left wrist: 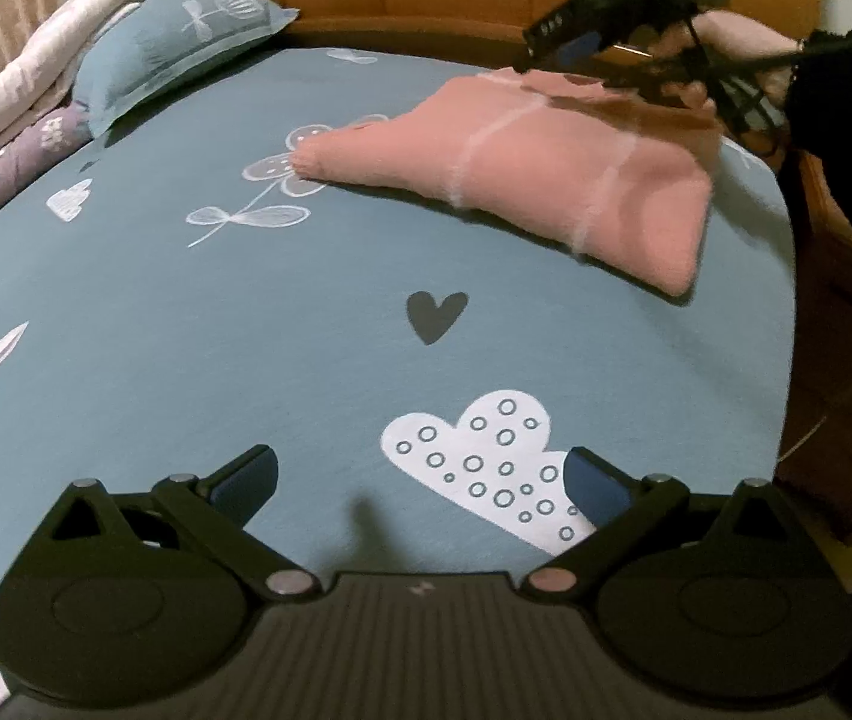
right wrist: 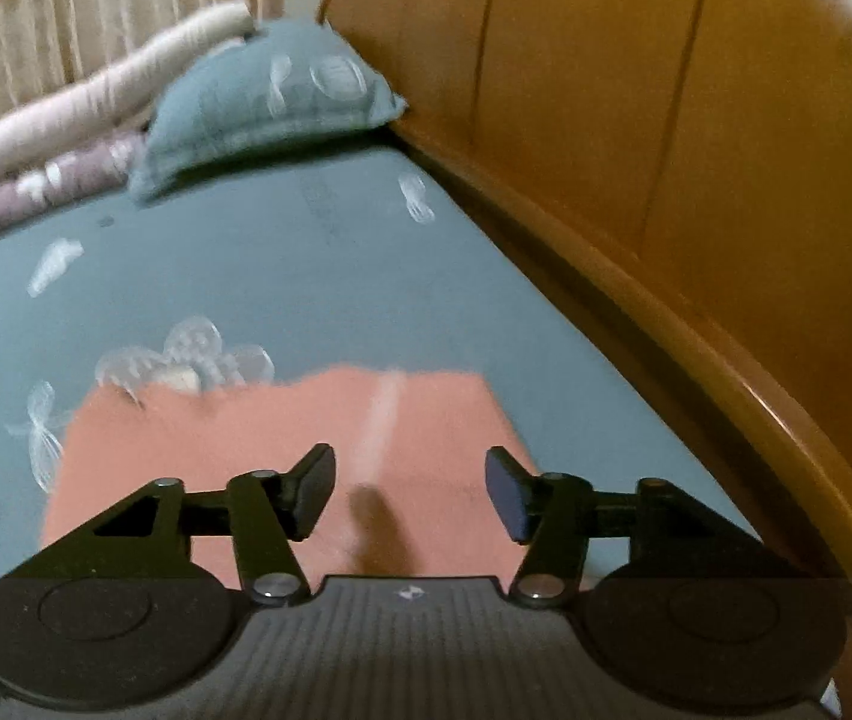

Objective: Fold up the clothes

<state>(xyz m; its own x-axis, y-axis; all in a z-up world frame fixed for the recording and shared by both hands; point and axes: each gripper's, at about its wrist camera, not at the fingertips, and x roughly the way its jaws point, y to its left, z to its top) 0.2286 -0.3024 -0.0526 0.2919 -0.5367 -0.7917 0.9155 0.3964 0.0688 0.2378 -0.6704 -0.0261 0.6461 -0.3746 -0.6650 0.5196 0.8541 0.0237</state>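
Finishing the fold, seemingly: the folded pink knit garment (left wrist: 552,174) lies on the blue patterned bed sheet (left wrist: 246,330); right tool (right wrist: 408,492) hovers above, released; left tool (left wrist: 420,480) released, well apart; next, perhaps smoothing.

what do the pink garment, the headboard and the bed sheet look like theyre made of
Pink garment: soft knit or fleece by its look, matte, thick rounded folds, pale stripes.
Headboard: wood or wood veneer, glossy orange-brown, with bright glare and panel grooves.
Bed sheet: thin woven fabric, probably cotton, matte blue-grey, printed with white hearts and flowers, lying smooth.
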